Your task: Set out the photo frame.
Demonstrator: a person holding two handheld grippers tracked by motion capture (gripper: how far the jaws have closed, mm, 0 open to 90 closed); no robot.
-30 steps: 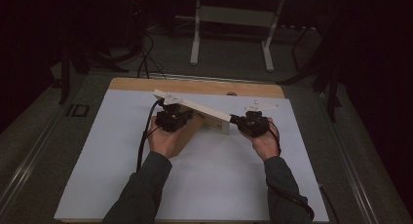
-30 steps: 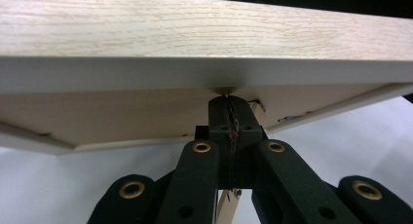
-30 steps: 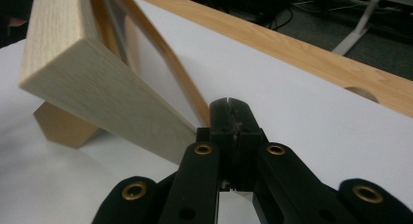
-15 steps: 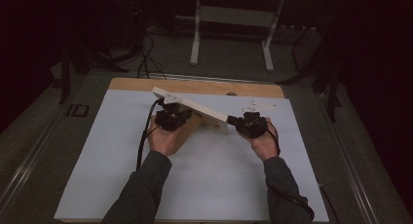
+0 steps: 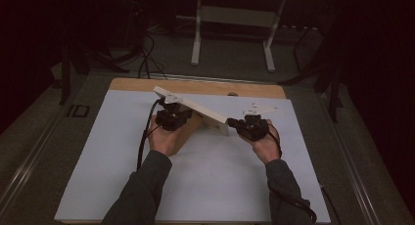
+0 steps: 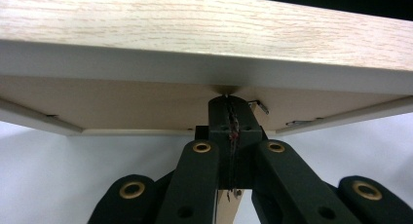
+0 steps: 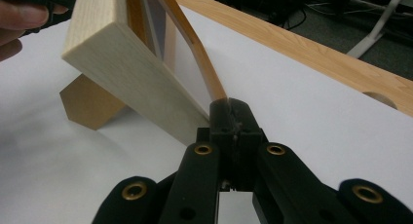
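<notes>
No text, label, brand, number or sign could be read anywhere in the pictures. The wooden frame (image 5: 195, 110) showed only bare grain and a plain pale edge. A small dark rectangular mark (image 5: 78, 110) lay off the left of the white sheet (image 5: 205, 176) on the desk, too small and dim to tell whether it carried any writing. The black gripper links bore brass rivets but no lettering.

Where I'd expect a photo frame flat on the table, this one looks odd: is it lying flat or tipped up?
Tipped up. The photo frame slants above the white table, its brown back stand swung out beneath.
</notes>
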